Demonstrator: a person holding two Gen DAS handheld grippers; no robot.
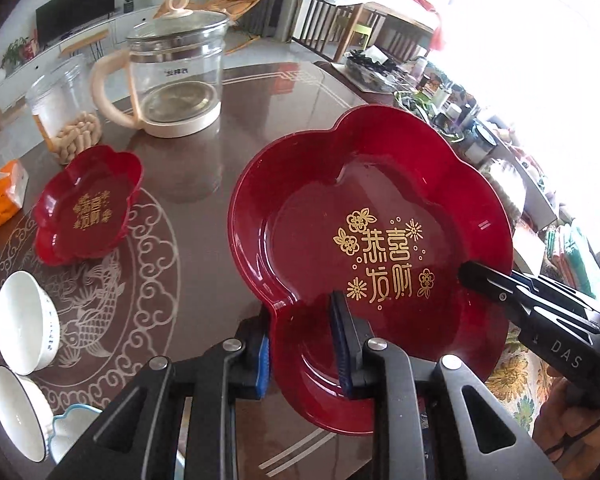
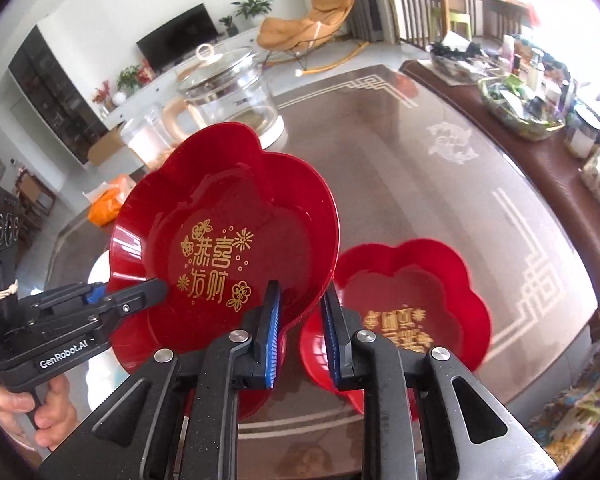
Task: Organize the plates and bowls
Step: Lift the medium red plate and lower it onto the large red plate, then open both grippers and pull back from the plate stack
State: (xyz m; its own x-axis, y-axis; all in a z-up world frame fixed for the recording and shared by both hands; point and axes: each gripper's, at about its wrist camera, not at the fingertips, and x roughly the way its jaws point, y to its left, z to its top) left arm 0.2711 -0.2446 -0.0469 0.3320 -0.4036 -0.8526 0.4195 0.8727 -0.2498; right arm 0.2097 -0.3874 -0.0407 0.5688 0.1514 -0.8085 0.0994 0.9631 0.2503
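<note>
both tools are clamped on one red plate point(image 1: 372, 216): left tool point(image 1: 304, 344) on its near rim, right tool point(image 2: 300, 332) on its other side, so the plate is held tilted above the desk point(image 1: 228, 128). a second plate point(image 1: 88, 208) is seen beside two bowls point(image 1: 24, 322), a third plate point(image 2: 412, 300) beneath.

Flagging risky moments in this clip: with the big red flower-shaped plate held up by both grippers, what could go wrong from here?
1. The left gripper and right gripper each pinch only the rim of the glossy red flower-shaped plastic plate; it could slip or twist.
2. Carried leftward, it might clip the glass kettle or the white bowls.
</note>
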